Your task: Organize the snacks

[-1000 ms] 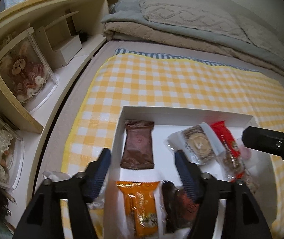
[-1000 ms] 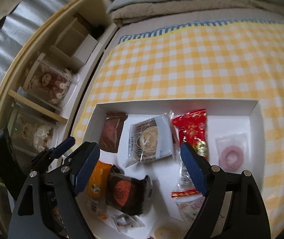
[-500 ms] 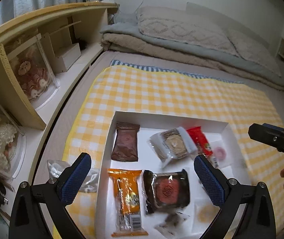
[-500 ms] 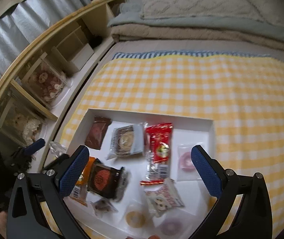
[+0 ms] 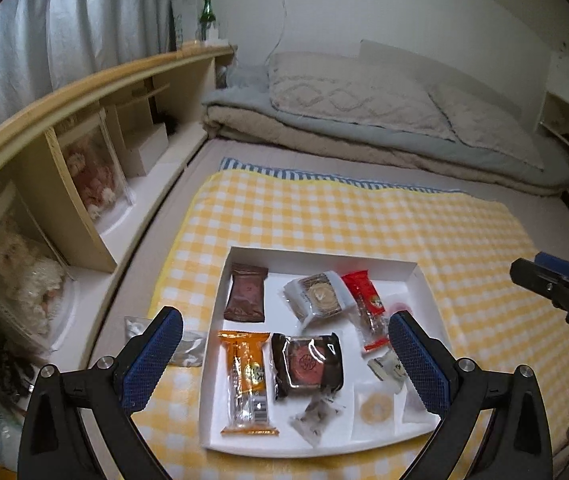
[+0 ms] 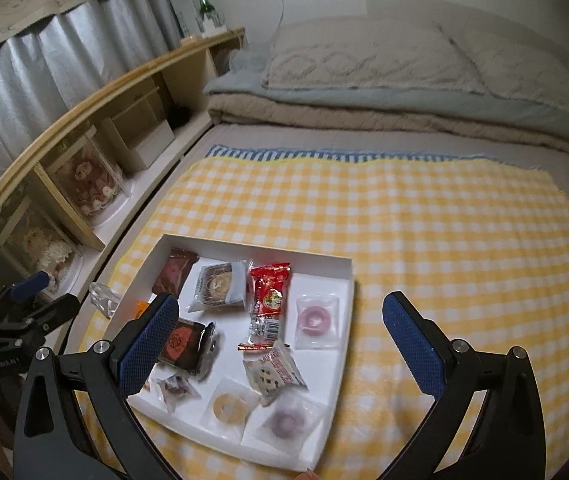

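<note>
A white tray [image 5: 320, 256] lies on a yellow checked cloth [image 5: 364, 216] and holds several wrapped snacks: a brown pack [image 5: 246, 294], an orange bar [image 5: 246, 380], a dark round cake [image 5: 308, 364], a red pack [image 5: 364, 292] and a pale cookie [image 5: 320, 296]. It also shows in the right wrist view [image 6: 340, 268], with ring sweets [image 6: 316, 320]. My left gripper [image 5: 284, 364] is open and empty above the tray's near side. My right gripper [image 6: 276, 344] is open and empty, above the tray too.
A clear empty wrapper [image 5: 180, 344] lies left of the tray at the cloth's edge. A wooden shelf unit [image 5: 84, 128] with boxed plush toys runs along the left. Folded bedding and pillows [image 5: 364, 120] lie at the far end of the bed.
Both grippers have risen and pulled back from the tray, and both have opened wider. The snacks in the tray lie as before.
</note>
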`<state>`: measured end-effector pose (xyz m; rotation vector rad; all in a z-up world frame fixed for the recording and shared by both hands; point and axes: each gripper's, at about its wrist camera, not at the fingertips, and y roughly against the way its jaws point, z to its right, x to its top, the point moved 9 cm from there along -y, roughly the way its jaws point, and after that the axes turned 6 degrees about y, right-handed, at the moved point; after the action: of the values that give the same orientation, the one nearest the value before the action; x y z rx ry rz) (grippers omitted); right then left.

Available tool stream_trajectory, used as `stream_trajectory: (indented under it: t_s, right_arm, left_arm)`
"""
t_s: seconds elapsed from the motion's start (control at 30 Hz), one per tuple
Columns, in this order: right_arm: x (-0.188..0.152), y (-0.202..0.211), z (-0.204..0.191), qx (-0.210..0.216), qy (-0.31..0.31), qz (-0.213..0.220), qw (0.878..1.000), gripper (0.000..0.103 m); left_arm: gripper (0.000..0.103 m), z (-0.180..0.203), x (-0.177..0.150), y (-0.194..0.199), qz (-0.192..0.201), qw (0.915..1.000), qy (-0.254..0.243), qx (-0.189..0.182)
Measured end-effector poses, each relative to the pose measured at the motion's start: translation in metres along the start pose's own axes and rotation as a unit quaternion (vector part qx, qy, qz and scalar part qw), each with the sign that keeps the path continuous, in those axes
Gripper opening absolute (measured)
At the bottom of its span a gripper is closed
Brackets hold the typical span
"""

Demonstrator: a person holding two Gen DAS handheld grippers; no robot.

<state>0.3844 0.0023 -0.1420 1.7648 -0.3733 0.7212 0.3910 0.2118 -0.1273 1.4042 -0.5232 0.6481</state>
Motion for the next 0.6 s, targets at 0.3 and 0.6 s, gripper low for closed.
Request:
stream_trajectory:
  t_s: [0.3,0.6]
  right_arm:
    - [-0.021,0.046,-0.010,-0.018,0.023,0.031,0.999,0.103]
    - [-0.055,0.071,-0.017,-0.045,0.034,0.053,0.997,0.103]
  left_arm:
    - [0.103,0.020,-0.030,0.065,0.025,0.9994,-0.022,-0.010]
    - [0.103,0.030,-0.070,0.102,0.041,0.9984,-0.030,-0.023]
